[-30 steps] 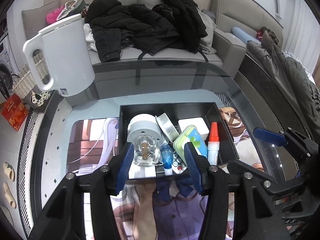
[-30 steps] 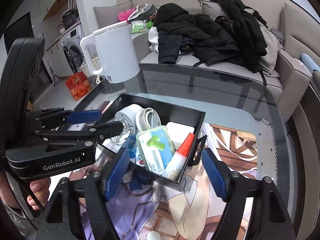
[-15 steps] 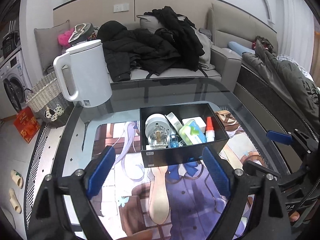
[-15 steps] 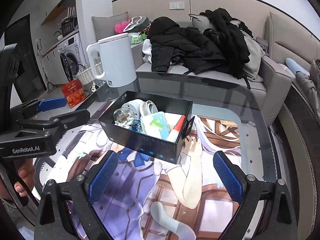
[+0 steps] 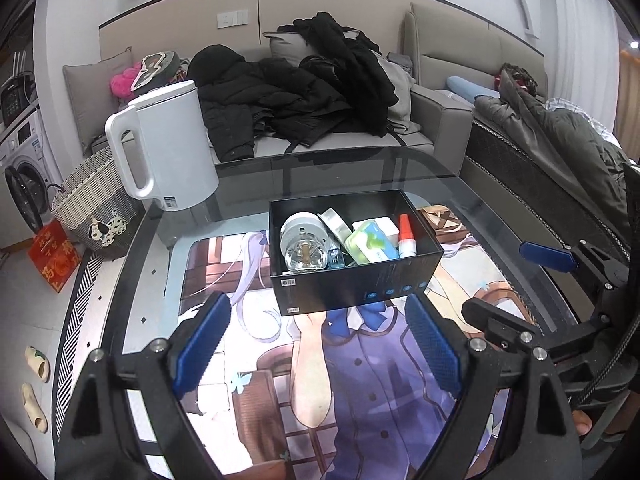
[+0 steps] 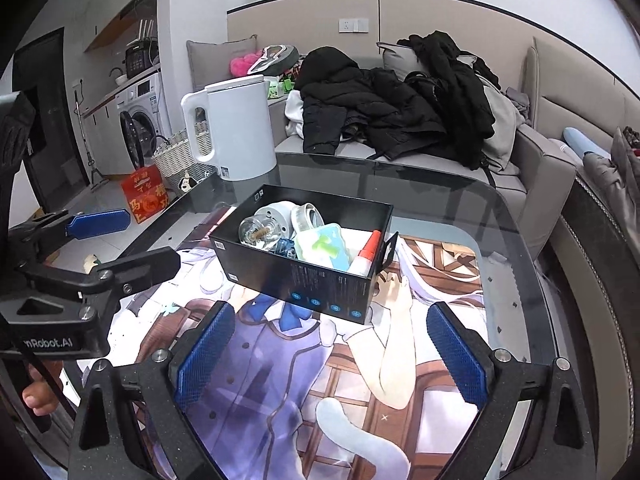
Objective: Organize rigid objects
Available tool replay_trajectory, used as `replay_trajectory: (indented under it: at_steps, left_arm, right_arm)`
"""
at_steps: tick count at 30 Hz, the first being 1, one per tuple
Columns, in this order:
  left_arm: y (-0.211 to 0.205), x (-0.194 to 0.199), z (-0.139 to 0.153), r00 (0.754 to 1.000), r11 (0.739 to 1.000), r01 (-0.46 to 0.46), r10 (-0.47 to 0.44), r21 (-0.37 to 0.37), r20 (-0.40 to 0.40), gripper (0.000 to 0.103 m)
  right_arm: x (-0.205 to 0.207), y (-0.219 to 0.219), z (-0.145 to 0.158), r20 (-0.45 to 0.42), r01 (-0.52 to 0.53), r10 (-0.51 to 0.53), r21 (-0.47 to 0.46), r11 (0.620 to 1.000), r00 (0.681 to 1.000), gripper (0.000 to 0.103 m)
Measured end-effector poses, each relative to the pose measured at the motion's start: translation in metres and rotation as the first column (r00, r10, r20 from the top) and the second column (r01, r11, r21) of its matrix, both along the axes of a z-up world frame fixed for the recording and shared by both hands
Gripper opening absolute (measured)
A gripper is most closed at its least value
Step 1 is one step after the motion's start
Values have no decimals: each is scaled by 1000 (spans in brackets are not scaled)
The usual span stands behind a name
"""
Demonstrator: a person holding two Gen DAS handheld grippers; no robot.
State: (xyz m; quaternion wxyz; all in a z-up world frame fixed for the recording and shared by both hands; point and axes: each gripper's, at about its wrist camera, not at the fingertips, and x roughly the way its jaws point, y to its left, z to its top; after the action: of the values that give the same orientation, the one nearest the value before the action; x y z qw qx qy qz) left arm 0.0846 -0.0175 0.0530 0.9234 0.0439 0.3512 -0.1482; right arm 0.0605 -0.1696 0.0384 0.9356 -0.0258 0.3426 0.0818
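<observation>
A black box (image 5: 356, 284) (image 6: 304, 276) stands on the printed mat on the glass table. It holds a clear round glass bottle (image 5: 303, 255) (image 6: 256, 231), a grey round object (image 5: 301, 225), a metal tin (image 5: 335, 225), a green-blue case (image 5: 370, 242) (image 6: 322, 246), a white box (image 5: 380, 225) and a red-capped glue bottle (image 5: 406, 236) (image 6: 366, 254). My left gripper (image 5: 318, 346) is open and empty, held back from the box's near side. My right gripper (image 6: 332, 354) is open and empty, also back from the box.
A white kettle (image 5: 168, 148) (image 6: 236, 128) stands on the table's far left. A sofa with black coats (image 5: 296, 96) lies behind. A woven basket (image 5: 94, 204) and red bag (image 5: 54, 256) sit on the floor to the left. The right gripper shows at the left wrist view's right edge (image 5: 548, 258).
Both grippers have pulled back from the box and opened wide. The left gripper let go of the glass bottle, which now lies in the box.
</observation>
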Motion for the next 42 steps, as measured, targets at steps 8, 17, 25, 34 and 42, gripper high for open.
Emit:
replay_trajectory:
  at_steps: [8, 17, 25, 34, 42]
  left_arm:
    - [5, 1, 1, 1000, 1000, -26, 26, -10, 4, 89]
    - [5, 1, 0, 1000, 1000, -24, 24, -10, -2, 89]
    - [4, 2, -1, 1000, 1000, -23, 23, -8, -4, 89]
    - [4, 3, -3, 1000, 1000, -22, 22, -7, -11, 89]
    - [6, 6, -6, 999, 1000, -29, 28, -2, -21, 89]
  right_arm:
    - [3, -12, 2, 1, 33, -33, 24, 999, 999, 98]
    - [2, -16, 1, -12, 40, -40, 33, 999, 999, 98]
    - [4, -17, 0, -14, 44, -43, 31, 999, 999, 98]
    - [6, -17, -3, -21, 52, -52, 24, 998, 998, 98]
    - [6, -17, -3, -22, 54, -53, 25, 998, 998, 98]
